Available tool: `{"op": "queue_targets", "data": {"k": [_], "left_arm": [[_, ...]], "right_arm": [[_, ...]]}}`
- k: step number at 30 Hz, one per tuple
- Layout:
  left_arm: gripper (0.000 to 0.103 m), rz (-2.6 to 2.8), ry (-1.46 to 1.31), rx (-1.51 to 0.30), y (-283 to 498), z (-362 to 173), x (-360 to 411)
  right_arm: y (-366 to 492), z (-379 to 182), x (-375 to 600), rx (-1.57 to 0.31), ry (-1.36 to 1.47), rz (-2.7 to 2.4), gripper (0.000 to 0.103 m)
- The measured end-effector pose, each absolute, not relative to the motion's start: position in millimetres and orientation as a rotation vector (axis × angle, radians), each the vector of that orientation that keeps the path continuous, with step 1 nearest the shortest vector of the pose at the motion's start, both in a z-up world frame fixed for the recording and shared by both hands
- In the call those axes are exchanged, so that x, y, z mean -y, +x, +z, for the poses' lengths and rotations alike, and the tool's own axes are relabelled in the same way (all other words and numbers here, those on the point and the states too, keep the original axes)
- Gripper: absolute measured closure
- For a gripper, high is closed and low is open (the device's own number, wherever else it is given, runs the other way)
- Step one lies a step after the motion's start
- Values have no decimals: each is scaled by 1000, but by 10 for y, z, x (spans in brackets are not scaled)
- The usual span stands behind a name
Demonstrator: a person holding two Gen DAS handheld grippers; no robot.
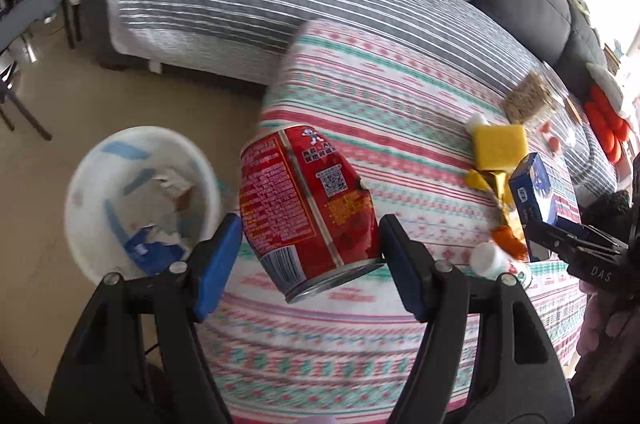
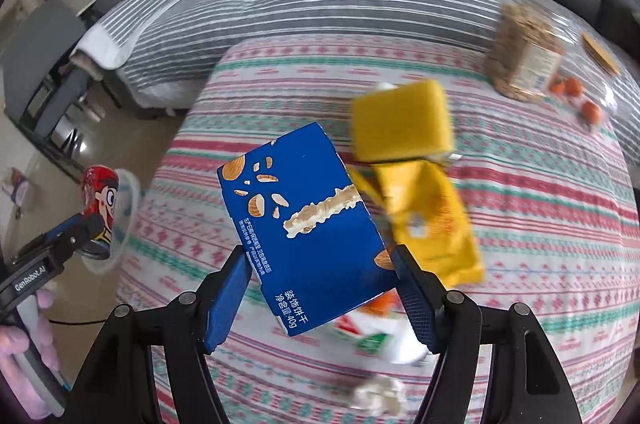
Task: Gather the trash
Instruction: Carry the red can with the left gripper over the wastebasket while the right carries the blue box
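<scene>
From the left wrist we see what the right cannot — a white bin (image 1: 140, 200) on the tan floor, paper scraps inside. Our left gripper (image 1: 310, 228) clamps a dented red can (image 1: 308, 208), held above the table edge. Our right gripper (image 2: 320, 284) grips a blue biscuit box (image 2: 304, 224), glossy card, tilted. Below it lie a yellow sponge block (image 2: 400, 120) and a crinkled yellow wrapper (image 2: 432, 220) on the patterned tablecloth (image 2: 540, 224) — a striped grey sofa (image 2: 320, 4) behind.
</scene>
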State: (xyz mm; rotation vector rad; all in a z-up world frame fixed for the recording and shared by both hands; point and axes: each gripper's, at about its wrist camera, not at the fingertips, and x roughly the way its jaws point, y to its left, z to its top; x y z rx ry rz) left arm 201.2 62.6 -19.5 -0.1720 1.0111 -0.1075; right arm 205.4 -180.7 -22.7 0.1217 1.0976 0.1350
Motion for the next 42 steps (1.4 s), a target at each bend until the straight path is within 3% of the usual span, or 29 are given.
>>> {"op": "queue_targets", "data": {"k": [15, 24, 26, 28, 31, 42], "left_arm": [[32, 62, -243, -995, 1884, -328, -1658], [31, 91, -262, -999, 1968, -471, -1891], [28, 112, -224, -1008, 1966, -473, -1875], [16, 144, -184, -1004, 1933, -451, -1879], [8, 176, -148, -1003, 1879, -430, -1948], [5, 237, -149, -1018, 1552, -465, -2422]], "right_arm": [[2155, -377, 918, -1101, 52, 211, 31], [2183, -476, 516, -1095, 26, 247, 31], [2190, -495, 444, -1095, 20, 254, 31], [2200, -520, 363, -1095, 13, 261, 31], [2216, -545, 248, -1092, 3, 272, 31], [2201, -617, -223, -1071, -29, 330, 31]]}}
